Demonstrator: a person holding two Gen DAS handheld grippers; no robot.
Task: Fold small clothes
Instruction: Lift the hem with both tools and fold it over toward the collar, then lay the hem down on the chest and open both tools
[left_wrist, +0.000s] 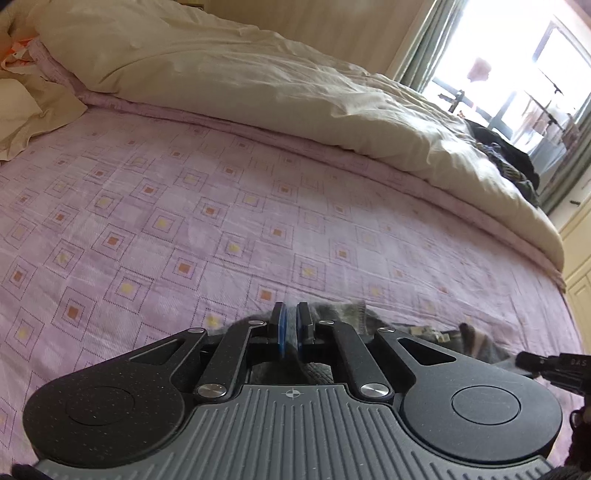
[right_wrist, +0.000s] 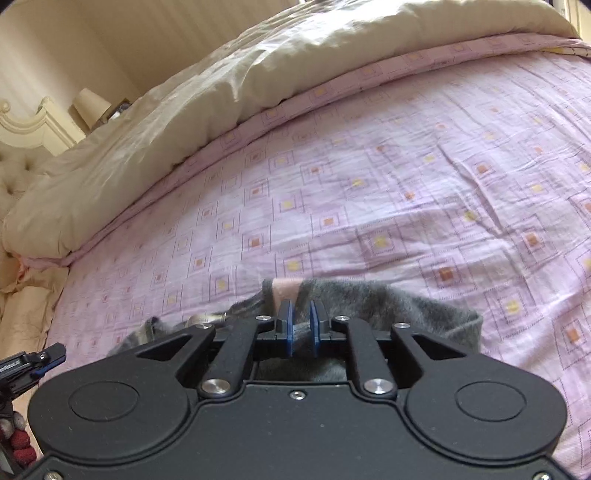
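Both grippers sit low over the pink patterned bedsheet (right_wrist: 406, 177). Right gripper (right_wrist: 302, 326) clenches a fold of the grey fuzzy garment (right_wrist: 369, 299); left gripper (left_wrist: 290, 326) is nearly closed over the garment's edge, grasp unclear. Cream duvet (left_wrist: 258, 85) lies beyond.
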